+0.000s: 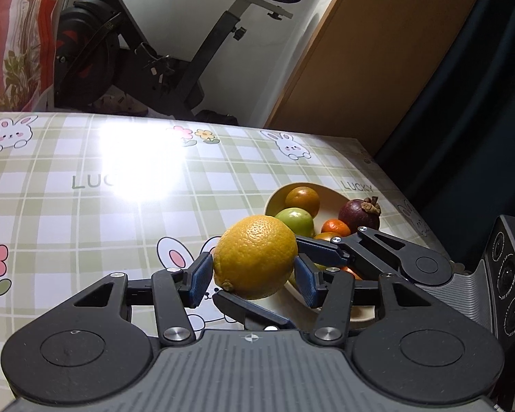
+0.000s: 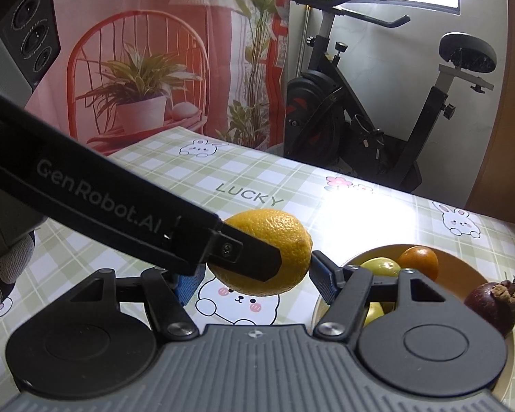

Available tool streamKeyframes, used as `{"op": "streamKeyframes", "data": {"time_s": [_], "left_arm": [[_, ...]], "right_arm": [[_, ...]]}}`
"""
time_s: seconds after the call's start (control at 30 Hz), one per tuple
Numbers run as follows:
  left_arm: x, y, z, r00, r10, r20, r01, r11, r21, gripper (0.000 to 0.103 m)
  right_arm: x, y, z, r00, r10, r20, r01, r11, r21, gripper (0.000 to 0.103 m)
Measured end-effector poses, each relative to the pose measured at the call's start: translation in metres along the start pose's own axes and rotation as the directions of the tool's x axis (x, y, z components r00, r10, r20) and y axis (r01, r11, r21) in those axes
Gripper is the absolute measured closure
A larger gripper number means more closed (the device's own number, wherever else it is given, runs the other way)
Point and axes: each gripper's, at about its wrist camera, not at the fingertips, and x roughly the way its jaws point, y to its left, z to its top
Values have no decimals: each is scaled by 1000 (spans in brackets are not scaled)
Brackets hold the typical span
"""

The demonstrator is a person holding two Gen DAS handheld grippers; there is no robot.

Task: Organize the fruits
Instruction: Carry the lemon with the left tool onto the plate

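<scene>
The yellow dimpled lemon [image 1: 254, 257] is clasped above the worktop [image 1: 86, 223] by the half-closed left claw [image 1: 254, 278], the right claw [image 2: 254, 279] bracketing it with grip untellable, the cream ceramic bowl [image 1: 274, 199] lying just beyond toward the right edge.

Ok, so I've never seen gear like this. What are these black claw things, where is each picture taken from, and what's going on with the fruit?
Each claw is a hand-held two-finger gripper, one in each of a person's hands, with a wide-angle camera that looks out along its fingers. One picture comes from the left gripper, the other from the right gripper.

Below is a table in a green checked, rabbit-print cloth. On it stands a round cream bowl of orange and green fruit, with a dark purple mangosteen at its rim.

A dimpled yellow lemon is in the air. The left gripper's blue pads clamp its sides. The right gripper's fingers also close around it, but whether they grip is unclear. It may be a pass between hands.
</scene>
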Motion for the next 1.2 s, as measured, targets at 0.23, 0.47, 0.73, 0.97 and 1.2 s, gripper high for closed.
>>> {"op": "streamKeyframes", "data": {"time_s": [0.23,0.47,0.73,0.97,1.2], "left_arm": [[-9,-30,10,1000,2,1,-2,998,67,48],[8,-68,17,999,-24,-28,28,989,145,48],[51,-112,25,993,-63,-99,83,974,212,48],[88,-139,27,985,-24,-168,68,963,260,48],[99,-141,22,983,10,-186,43,960,278,47]], "right_arm": [[-27,-10,-1,998,-29,62,26,999,42,34],[-56,-39,-12,992,-82,92,71,990,120,34],[-75,-91,-30,986,-153,70,133,963,235,34],[-70,-122,-41,986,-165,25,149,937,315,34],[-65,-128,-47,989,-149,5,139,935,326,34]]}}
